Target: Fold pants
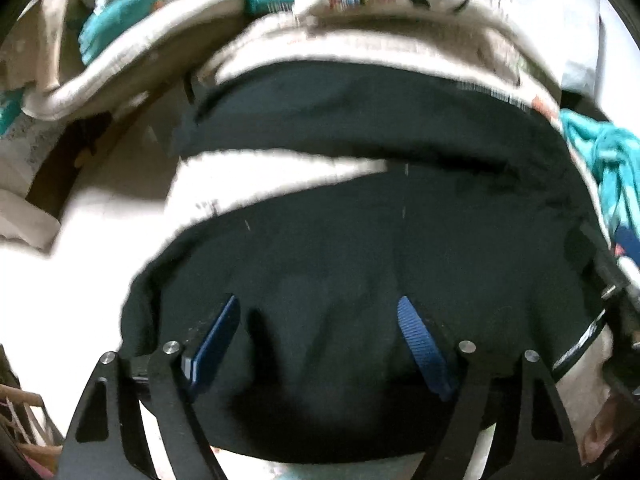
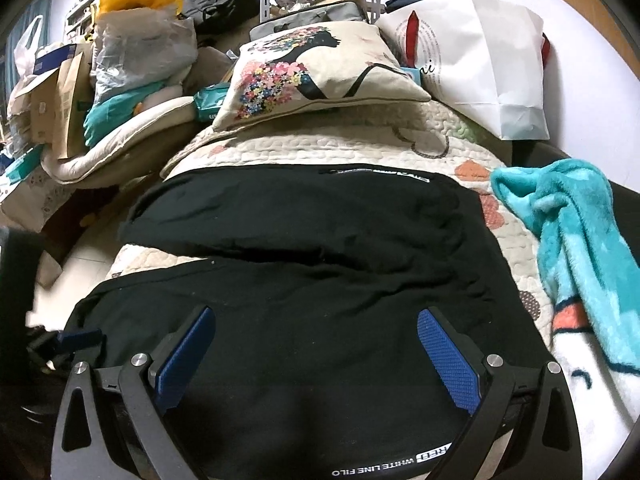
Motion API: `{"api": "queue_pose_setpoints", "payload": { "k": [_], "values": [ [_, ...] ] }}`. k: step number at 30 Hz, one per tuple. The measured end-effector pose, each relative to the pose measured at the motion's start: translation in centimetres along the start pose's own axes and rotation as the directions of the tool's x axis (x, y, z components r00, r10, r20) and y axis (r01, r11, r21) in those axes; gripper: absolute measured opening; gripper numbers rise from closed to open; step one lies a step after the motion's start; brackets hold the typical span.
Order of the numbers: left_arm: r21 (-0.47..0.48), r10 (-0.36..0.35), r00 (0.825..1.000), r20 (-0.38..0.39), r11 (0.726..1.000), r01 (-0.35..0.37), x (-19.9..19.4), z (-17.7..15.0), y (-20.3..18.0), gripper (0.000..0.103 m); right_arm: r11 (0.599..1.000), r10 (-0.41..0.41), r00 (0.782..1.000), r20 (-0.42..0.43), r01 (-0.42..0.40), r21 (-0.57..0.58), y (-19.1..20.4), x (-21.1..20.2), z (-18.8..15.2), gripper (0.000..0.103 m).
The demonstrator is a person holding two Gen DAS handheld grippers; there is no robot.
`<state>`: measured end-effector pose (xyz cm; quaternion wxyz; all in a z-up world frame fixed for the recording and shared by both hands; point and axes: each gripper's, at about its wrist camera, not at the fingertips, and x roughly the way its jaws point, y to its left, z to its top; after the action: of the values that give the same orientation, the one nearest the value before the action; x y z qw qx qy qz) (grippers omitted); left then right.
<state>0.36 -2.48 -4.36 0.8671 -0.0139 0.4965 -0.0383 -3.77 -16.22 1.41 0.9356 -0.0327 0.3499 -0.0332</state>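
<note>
Black pants (image 2: 304, 248) lie spread on a cream quilted bed cover (image 2: 320, 148), the two legs running across with a gap of quilt between them on the left. The waistband with white lettering (image 2: 392, 466) is at the bottom of the right wrist view. My right gripper (image 2: 316, 320) is open, its blue pads (image 2: 448, 360) wide apart just above the near fabric. In the blurred left wrist view the pants (image 1: 360, 128) fill the middle. My left gripper (image 1: 318, 308) is open over the near leg, blue pads (image 1: 424, 348) apart. Neither holds cloth.
A turquoise fleece blanket (image 2: 576, 240) lies on the right of the bed. A floral cushion (image 2: 312, 72) and a white paper bag (image 2: 480, 64) sit at the far end. Piled bags and boxes (image 2: 120, 60) crowd the left. The other gripper (image 2: 76, 340) shows at the left edge.
</note>
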Motion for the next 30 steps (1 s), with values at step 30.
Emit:
{"api": "queue_pose_setpoints", "payload": {
  "k": [30],
  "values": [
    [0.070, -0.021, 0.971, 0.239, 0.998, 0.004, -1.4, 17.1, 13.1, 0.080, 0.959, 0.134, 0.976, -0.173, -0.171, -0.225, -3.5, 8.3, 14.8, 0.100]
  ]
}}
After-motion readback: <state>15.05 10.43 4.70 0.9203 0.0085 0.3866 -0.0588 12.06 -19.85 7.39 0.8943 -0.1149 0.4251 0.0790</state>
